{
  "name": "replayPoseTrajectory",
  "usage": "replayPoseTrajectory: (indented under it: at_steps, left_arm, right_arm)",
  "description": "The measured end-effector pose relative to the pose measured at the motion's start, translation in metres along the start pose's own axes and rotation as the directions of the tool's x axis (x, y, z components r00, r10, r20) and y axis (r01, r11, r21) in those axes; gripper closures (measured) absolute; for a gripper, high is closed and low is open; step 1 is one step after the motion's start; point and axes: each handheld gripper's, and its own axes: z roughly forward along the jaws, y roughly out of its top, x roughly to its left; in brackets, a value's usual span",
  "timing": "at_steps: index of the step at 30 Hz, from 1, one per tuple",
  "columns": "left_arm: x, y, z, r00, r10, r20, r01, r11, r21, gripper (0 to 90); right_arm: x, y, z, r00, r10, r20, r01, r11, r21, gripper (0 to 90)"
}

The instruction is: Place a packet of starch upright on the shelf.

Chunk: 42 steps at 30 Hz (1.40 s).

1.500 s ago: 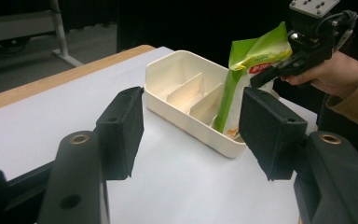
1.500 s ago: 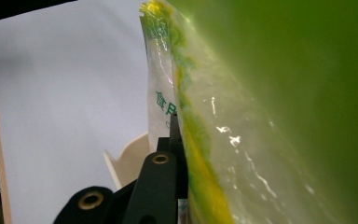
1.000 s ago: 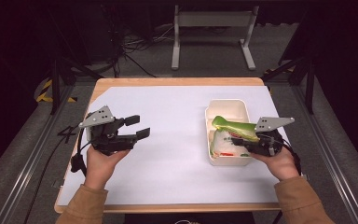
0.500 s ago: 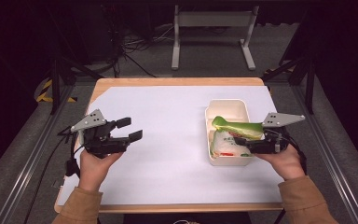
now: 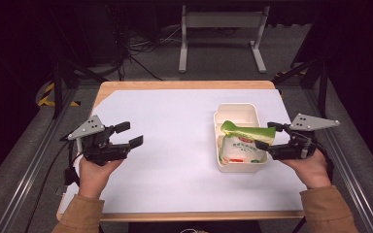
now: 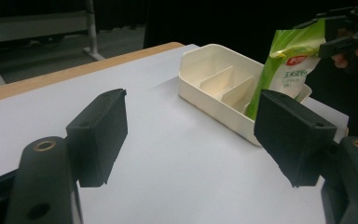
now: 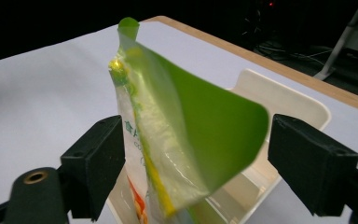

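Item 1: white divided tray (image 5: 236,109), on white table sheet (image 5: 175,131) near table's right edge; far compartments bare.

Item 2: green-topped snack bag (image 5: 243,141), standing on end in tray's near compartment, top leaning toward right edge; upright likely so it fits between divider and wall.

Item 3: right gripper (image 5: 267,137), jaws spread either side of bag's green top, not pinching; judged release or regrip.

Item 4: left gripper (image 5: 129,134), near left edge, jaws spread, holding nothing; parked clear of tray.

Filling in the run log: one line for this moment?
left gripper: open, idle over table | right gripper: open around green bag | bag standing in white tray, near compartment
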Motion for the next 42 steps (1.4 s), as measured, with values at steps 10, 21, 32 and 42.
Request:
replayPoseTrajectory:
  at_steps: [10, 21, 32, 42]
  left_arm:
    - [0.014, -0.011, -0.006, 0.9958, 0.031, -0.086, -0.030, 0.9995, 0.010, 24.1]
    - [0.034, -0.031, -0.007, 0.9908, 0.030, -0.132, -0.028, 0.9995, 0.015, 22.9]
    - [0.045, -0.043, -0.006, 0.9875, 0.008, -0.157, -0.006, 0.9999, 0.013, 21.2]
    - [0.051, -0.052, -0.003, 0.9841, -0.011, -0.177, 0.017, 0.9994, 0.030, 21.3]
  right_arm:
    - [-0.011, -0.005, -0.024, 0.9983, 0.031, 0.049, -0.029, 0.999, -0.028, 14.4]
    - [-0.038, -0.020, -0.038, 0.9882, 0.079, 0.131, -0.076, 0.997, -0.027, 12.4]
    - [-0.060, -0.056, -0.023, 0.9679, 0.145, 0.205, -0.147, 0.989, -0.005, 11.6]
    - [-0.065, -0.081, 0.002, 0.9642, 0.190, 0.186, -0.196, 0.981, 0.014, 3.8]
